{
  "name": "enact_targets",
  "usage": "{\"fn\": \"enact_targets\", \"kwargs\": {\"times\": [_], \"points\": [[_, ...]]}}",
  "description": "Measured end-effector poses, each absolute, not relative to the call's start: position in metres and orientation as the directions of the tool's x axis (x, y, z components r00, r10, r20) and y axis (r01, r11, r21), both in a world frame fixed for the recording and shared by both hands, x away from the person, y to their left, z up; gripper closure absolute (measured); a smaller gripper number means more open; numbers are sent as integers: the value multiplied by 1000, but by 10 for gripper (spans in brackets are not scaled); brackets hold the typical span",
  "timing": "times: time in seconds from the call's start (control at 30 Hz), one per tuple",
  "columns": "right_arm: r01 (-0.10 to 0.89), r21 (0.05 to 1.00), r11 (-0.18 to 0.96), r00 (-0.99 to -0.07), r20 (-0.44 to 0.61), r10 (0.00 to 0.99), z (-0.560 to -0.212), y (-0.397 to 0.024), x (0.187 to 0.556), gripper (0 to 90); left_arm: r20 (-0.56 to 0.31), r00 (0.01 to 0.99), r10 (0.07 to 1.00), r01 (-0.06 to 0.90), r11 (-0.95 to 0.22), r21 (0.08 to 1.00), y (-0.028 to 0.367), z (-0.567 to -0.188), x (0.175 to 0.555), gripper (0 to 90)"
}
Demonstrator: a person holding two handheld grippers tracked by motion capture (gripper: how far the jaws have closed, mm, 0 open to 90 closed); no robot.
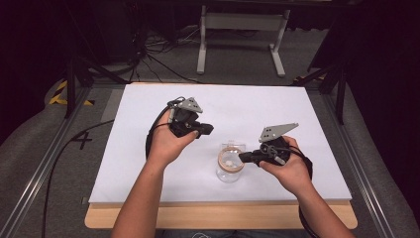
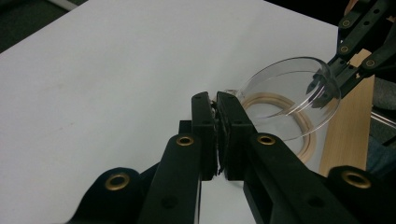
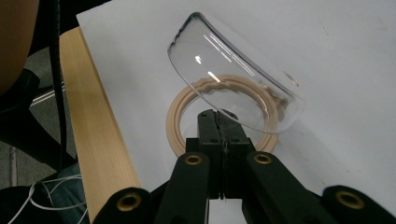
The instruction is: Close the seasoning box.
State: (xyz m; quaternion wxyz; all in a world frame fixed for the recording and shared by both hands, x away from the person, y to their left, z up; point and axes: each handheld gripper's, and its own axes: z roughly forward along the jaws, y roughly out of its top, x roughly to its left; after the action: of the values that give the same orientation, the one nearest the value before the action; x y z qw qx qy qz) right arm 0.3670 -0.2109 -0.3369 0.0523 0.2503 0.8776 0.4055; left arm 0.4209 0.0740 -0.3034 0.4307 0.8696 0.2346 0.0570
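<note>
A clear glass jar (image 1: 230,166) stands on the white sheet covering the counter (image 1: 148,168), toward the near edge and a little right of centre, between the two hands. Around its mouth sits a tan ring (image 3: 187,105), and in the high view some small pale items lie inside, too small to tell apart. A round transparent lid (image 3: 233,79) hangs tilted above that ring. The right gripper (image 1: 250,156), held in the person's right hand (image 1: 287,168), reaches in from the jar's right with its jaws pressed together on the near edge of the lid, as the right gripper view shows; in the left gripper view its tips meet the far rim of the lid (image 2: 292,93). The left gripper (image 1: 203,130), held in the left hand (image 1: 168,141), hangs over the sheet just left of and beyond the jar, its jaws closed flush against each other with nothing seen between them, apart from the lid. A bare wooden strip (image 1: 223,215) of the counter runs along the near side beyond the sheet. On the grey floor left of the counter a dark mark resembling the numeral "4" (image 1: 81,140) can be read; no brand or label shows on the jar or lid.
</note>
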Motion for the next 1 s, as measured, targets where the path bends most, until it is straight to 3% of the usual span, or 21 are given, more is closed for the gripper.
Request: {"fn": "enact_targets", "kwargs": {"times": [1.0], "points": [[429,643,634,-879,136,457,-350,-211,358,899,-128,852,508,415,-506,756,95,-312,413,830]]}}
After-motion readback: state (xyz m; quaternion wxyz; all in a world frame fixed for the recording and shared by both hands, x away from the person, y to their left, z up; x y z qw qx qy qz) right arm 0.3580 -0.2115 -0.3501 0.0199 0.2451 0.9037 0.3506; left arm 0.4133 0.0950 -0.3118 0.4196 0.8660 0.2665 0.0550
